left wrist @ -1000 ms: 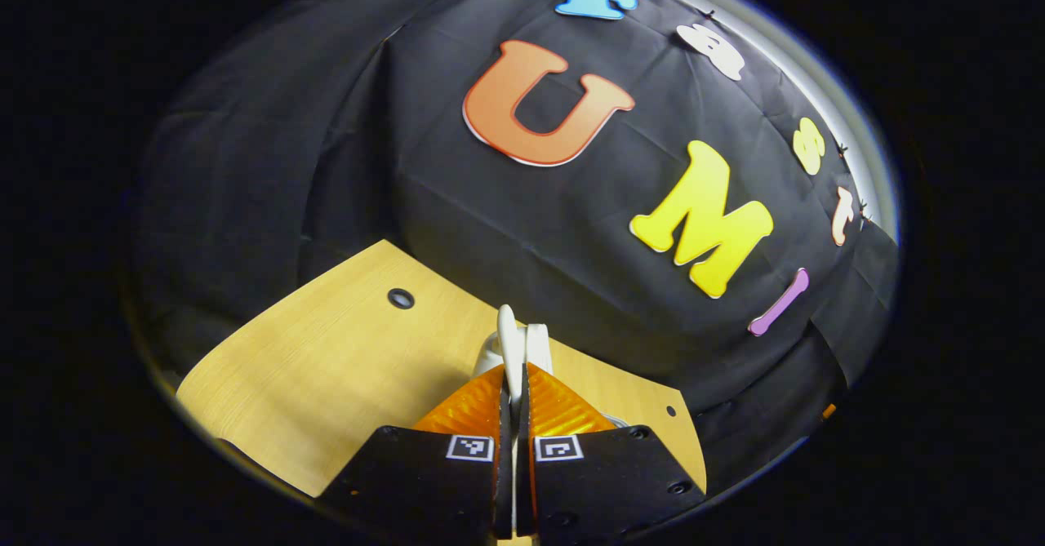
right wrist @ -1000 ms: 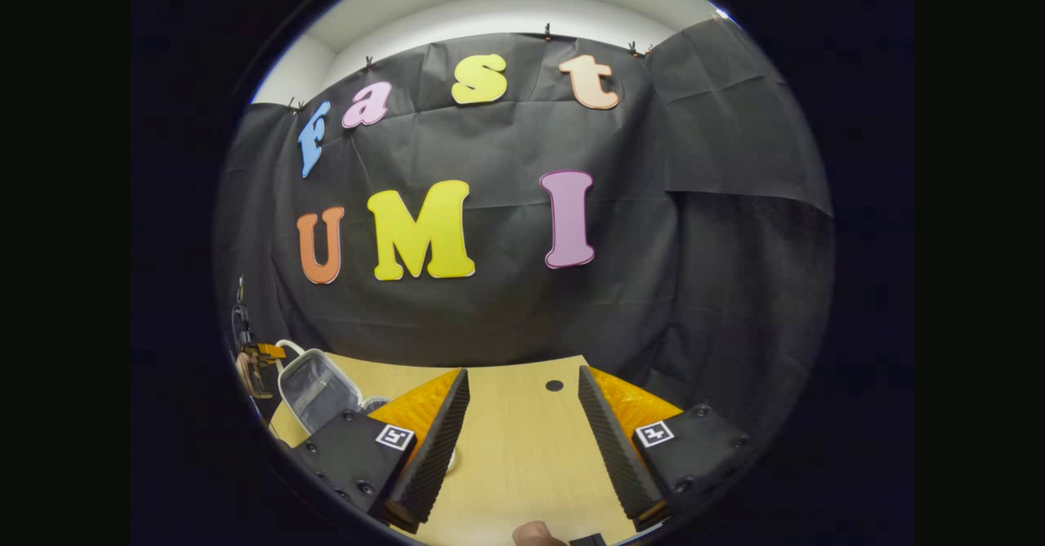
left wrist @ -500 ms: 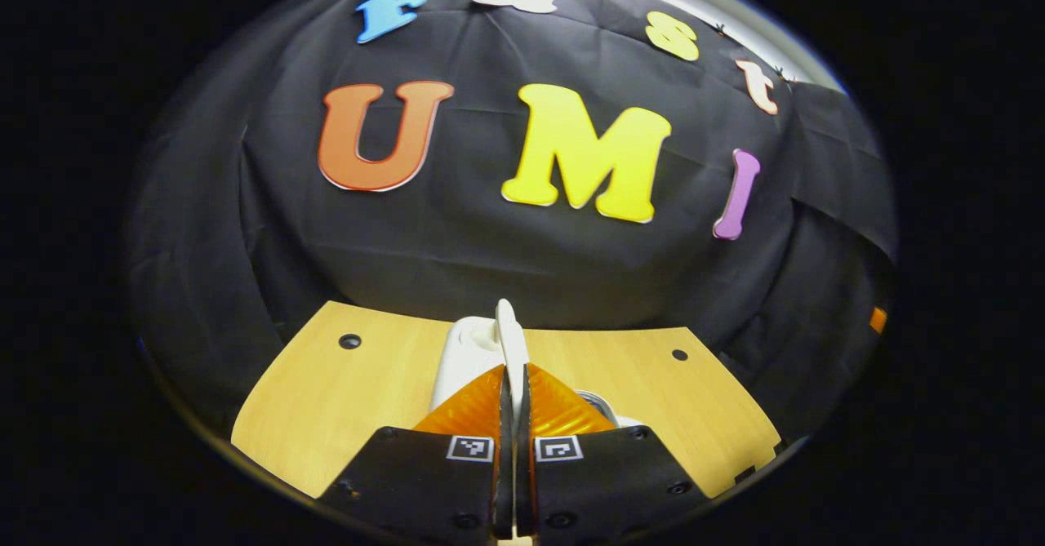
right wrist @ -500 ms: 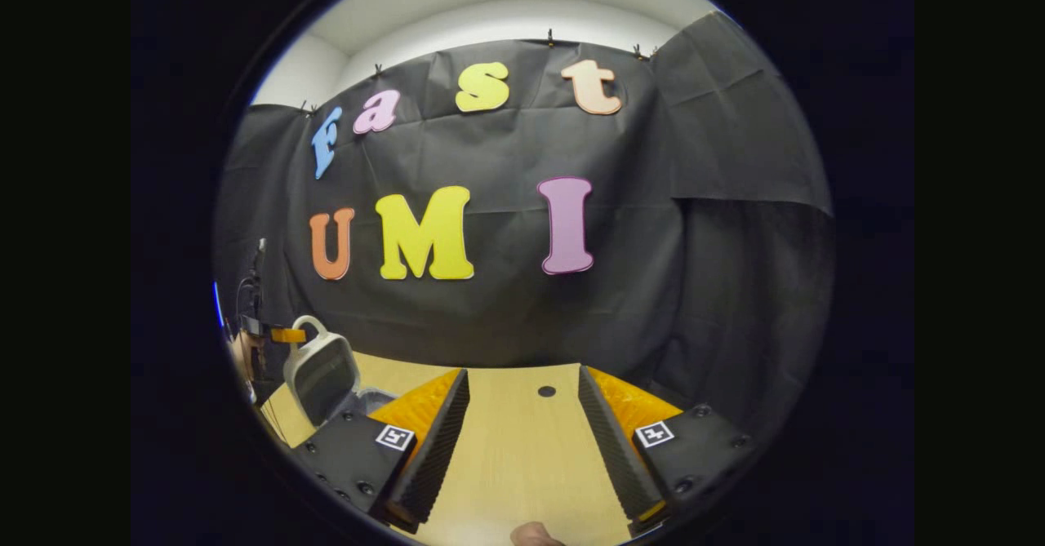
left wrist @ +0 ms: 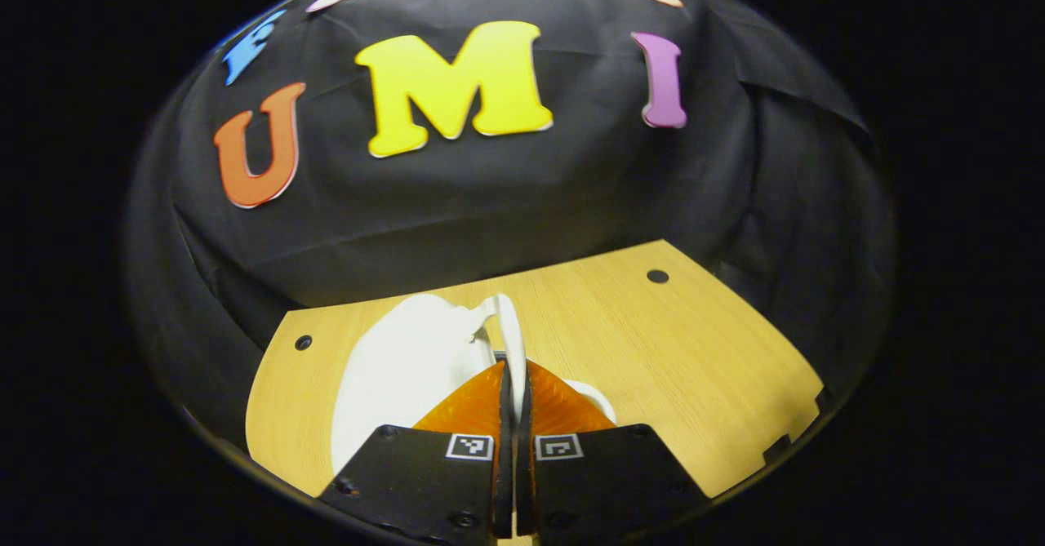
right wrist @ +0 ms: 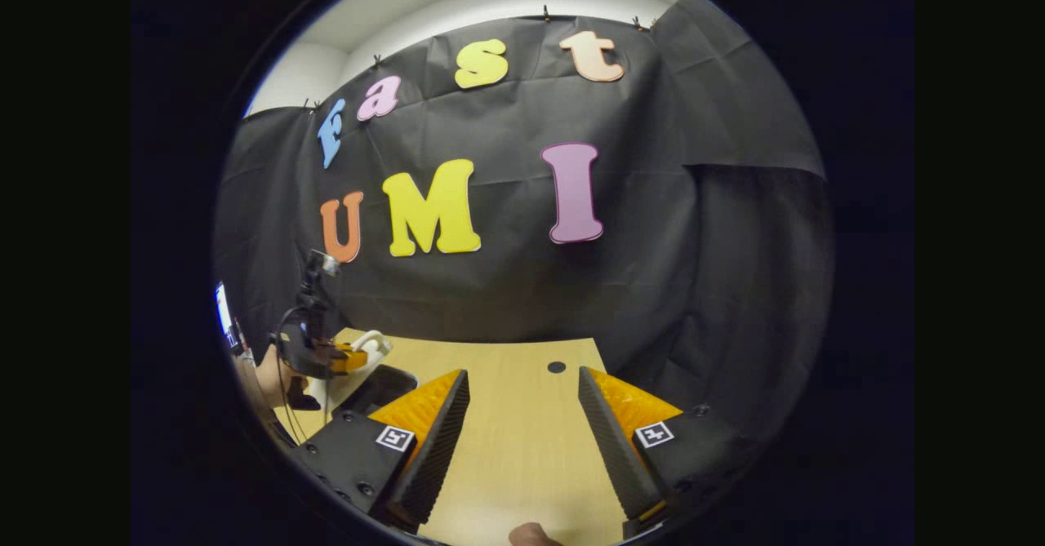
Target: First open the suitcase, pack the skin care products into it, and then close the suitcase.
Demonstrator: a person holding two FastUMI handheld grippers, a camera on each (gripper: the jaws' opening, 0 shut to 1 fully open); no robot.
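Observation:
My left gripper [left wrist: 513, 376] is shut on the thin white handle [left wrist: 512, 330] of the small white suitcase. The suitcase's lid [left wrist: 400, 362] slopes away to the left of the fingers, its smooth outer shell facing the camera. In the right gripper view the left gripper [right wrist: 347, 359] and the hand [right wrist: 268, 376] holding it sit at the far left, with the white lid [right wrist: 343, 381] tilted low over a dark gap [right wrist: 382, 386] of the case. My right gripper [right wrist: 522, 415] hovers open above the table, nothing between its fingers.
The light wooden table [left wrist: 678, 350] spreads to the right of the suitcase, with small round holes [left wrist: 657, 276] near its back edge. The black cloth wall stands close behind the table. A cable runs down by the holding hand [right wrist: 284, 399].
The left gripper has swung the handle over and down, so the lid went from standing open to leaning low over the case. The right gripper has barely moved.

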